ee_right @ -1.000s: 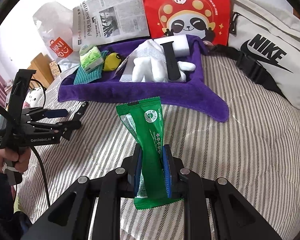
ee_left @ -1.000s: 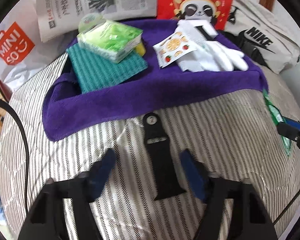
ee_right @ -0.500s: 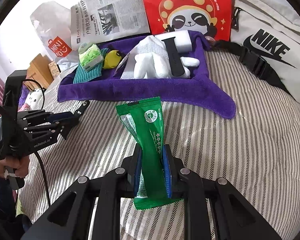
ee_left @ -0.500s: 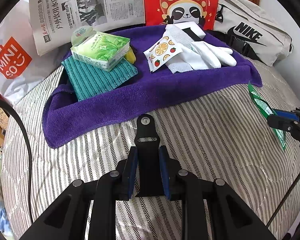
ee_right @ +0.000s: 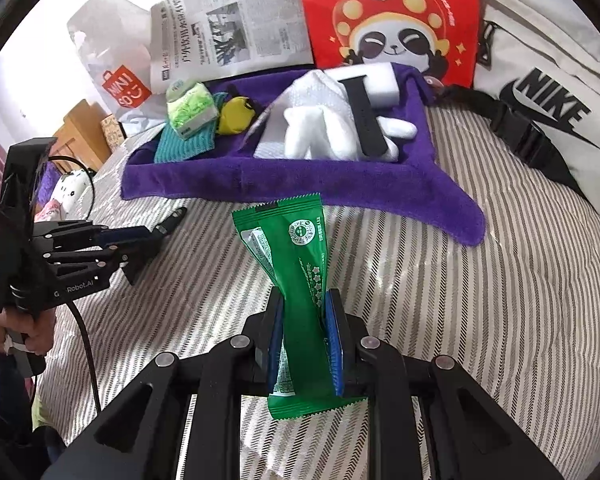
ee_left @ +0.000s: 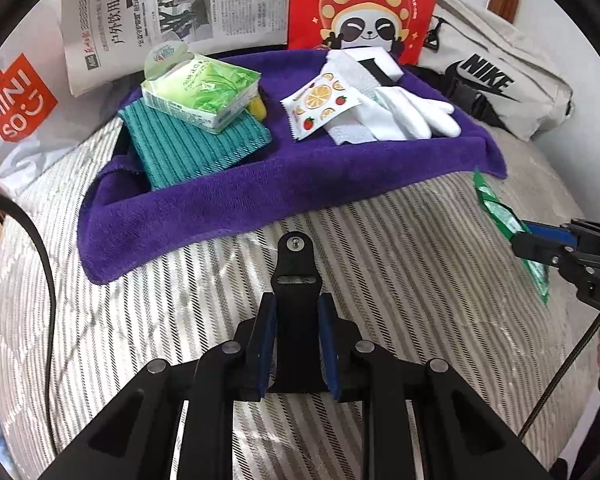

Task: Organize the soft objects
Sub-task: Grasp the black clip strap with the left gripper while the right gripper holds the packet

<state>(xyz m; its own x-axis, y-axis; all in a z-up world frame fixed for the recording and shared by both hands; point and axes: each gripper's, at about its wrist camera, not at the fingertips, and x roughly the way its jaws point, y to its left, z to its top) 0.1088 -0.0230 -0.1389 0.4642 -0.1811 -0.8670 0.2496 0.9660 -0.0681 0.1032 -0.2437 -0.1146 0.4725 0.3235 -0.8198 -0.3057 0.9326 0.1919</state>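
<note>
My left gripper (ee_left: 297,308) is shut on a black watch strap (ee_left: 296,276) and holds it just above the striped bed, short of the purple towel (ee_left: 260,192). My right gripper (ee_right: 304,308) is shut on a green snack packet (ee_right: 296,248), also in front of the towel (ee_right: 300,184). On the towel lie a teal cloth (ee_left: 188,148), a green tissue pack (ee_left: 202,90), a fruit-print sachet (ee_left: 320,106), white gloves (ee_left: 416,114), a yellow soft item (ee_right: 238,114) and a second black strap (ee_right: 366,120).
Behind the towel stand a newspaper (ee_left: 172,12), a red panda bag (ee_left: 364,4) and a Miniso bag (ee_left: 12,100). A white Nike bag (ee_right: 548,108) with a black buckle strap lies at the right. A black cable (ee_left: 40,248) runs along the left.
My left gripper has closed on the black strap, which lay between its open fingers a second ago, and lifted it slightly. The right gripper has kept holding the green packet, moving slightly forward.
</note>
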